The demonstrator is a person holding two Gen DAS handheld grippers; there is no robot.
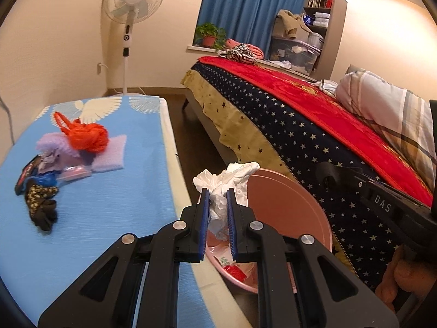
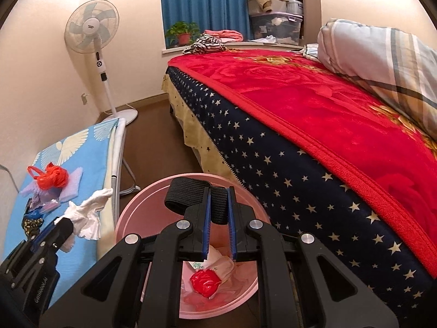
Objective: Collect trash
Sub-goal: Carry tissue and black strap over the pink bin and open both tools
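Observation:
My left gripper (image 1: 217, 191) is shut on a crumpled white plastic bag (image 1: 229, 177) and holds it over the near rim of the pink basin (image 1: 289, 199) on the floor. From the right wrist view the same white bag (image 2: 87, 213) hangs at the blue table's edge, left of the basin. My right gripper (image 2: 219, 191) is shut on a black woven strap (image 2: 191, 191), held above the pink basin (image 2: 136, 207). Inside the basin lie a red wad (image 2: 204, 283) and a white wrapper (image 2: 221, 262).
The blue-covered table (image 1: 109, 218) holds an orange plastic bag (image 1: 87, 134), purple foam pieces (image 1: 109, 155), a pink packet (image 1: 76, 173) and dark cloth scraps (image 1: 41, 205). A bed (image 2: 314, 125) with a red blanket borders the basin on the right. A standing fan (image 1: 131, 16) stands by the wall.

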